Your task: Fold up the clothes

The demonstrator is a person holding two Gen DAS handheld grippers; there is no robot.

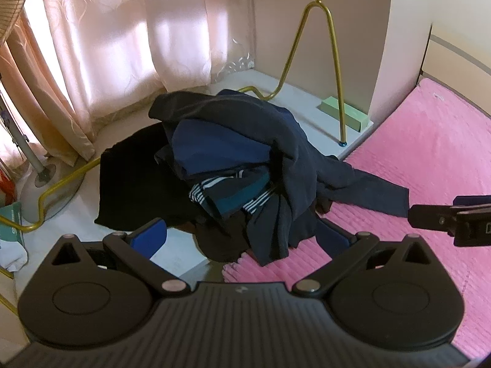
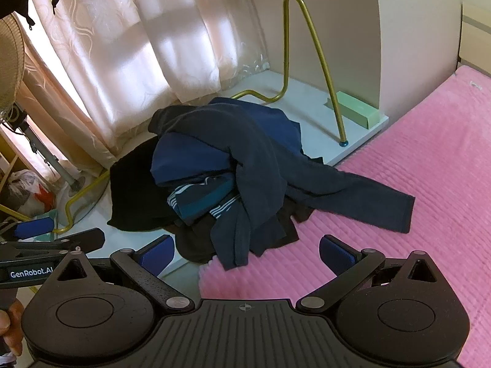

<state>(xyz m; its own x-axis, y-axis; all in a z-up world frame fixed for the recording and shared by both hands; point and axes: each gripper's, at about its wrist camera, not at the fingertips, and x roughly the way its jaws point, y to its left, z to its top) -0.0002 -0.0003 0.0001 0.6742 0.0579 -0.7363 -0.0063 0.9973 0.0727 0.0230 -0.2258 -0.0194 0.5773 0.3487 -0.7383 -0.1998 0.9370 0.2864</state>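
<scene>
From the left wrist: left gripper (image 1: 241,236) spread wide, empty, near the clothes pile (image 1: 233,171) straddling pink mat (image 1: 429,165) and floor; from the right wrist: right gripper (image 2: 247,253) likewise wide, empty, presumably poised to pick.

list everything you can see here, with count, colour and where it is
pile of clothes: one heap, dark navy, black and striped, straddling the white ledge and the mat
sleeve: one, navy, stretched from the pile onto the mat
mat: one, pink, ribbed, right side
ledge: one, white, behind the pile
metal stand: one, gold, legs on the ledge
box: one, pale green, on the ledge by the wall
curtains: pale peach, behind the pile
fan: one, beige, far left on its pole
plastic bag: one, white and red, on the floor at left
left gripper: black with blue pads, open, near the pile
right gripper: same, open, empty
hand: one, bottom left edge
</scene>
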